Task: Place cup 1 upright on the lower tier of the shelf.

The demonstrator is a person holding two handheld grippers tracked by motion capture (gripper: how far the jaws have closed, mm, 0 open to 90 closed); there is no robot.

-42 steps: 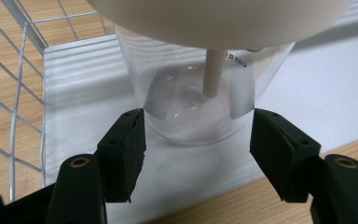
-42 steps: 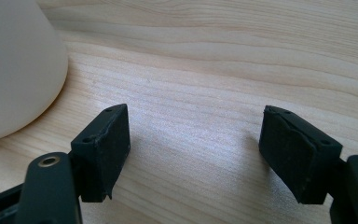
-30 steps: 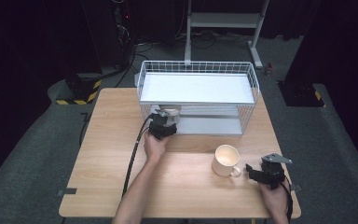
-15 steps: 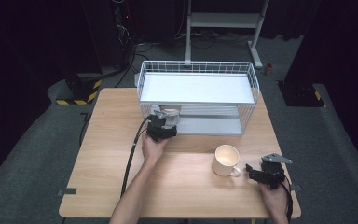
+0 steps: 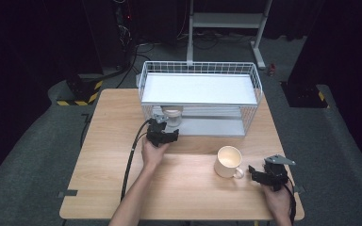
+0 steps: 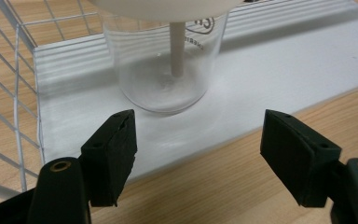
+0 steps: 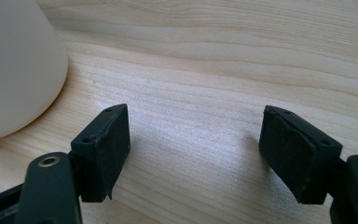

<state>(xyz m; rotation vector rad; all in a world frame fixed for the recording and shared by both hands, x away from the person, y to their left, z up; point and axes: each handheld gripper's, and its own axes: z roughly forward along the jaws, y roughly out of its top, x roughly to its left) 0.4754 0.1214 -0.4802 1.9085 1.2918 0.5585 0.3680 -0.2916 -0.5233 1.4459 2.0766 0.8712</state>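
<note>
A clear glass [image 6: 163, 79] with a pale stick [image 6: 177, 51] in it stands on the white lower shelf [image 6: 284, 60] of a wire rack [image 5: 252, 70]. Something white covers its top. My left gripper [image 6: 196, 126] sits just in front of the glass [image 5: 172, 114] at the rack's open front. Its jaws have just been opening and stand apart, with nothing between them. A cream mug [image 5: 228, 160] stands on the wooden table [image 5: 108, 155]. My right gripper [image 5: 254, 173] rests to its right, open. In the right gripper view the jaws [image 7: 196, 126] hold only bare wood between them, with the mug [image 7: 14, 70] at the left.
The rack's white upper shelf [image 5: 198, 89] overhangs the glass, and wire walls [image 6: 4, 93] close its sides. A black cable [image 5: 131, 157] trails from the left gripper across the table. A metal stand [image 5: 226, 21] and dark gear are on the floor behind.
The left gripper has let go of the glass, opened its jaws and drawn back a little from the rack. The right hand and the mug have stayed put.
</note>
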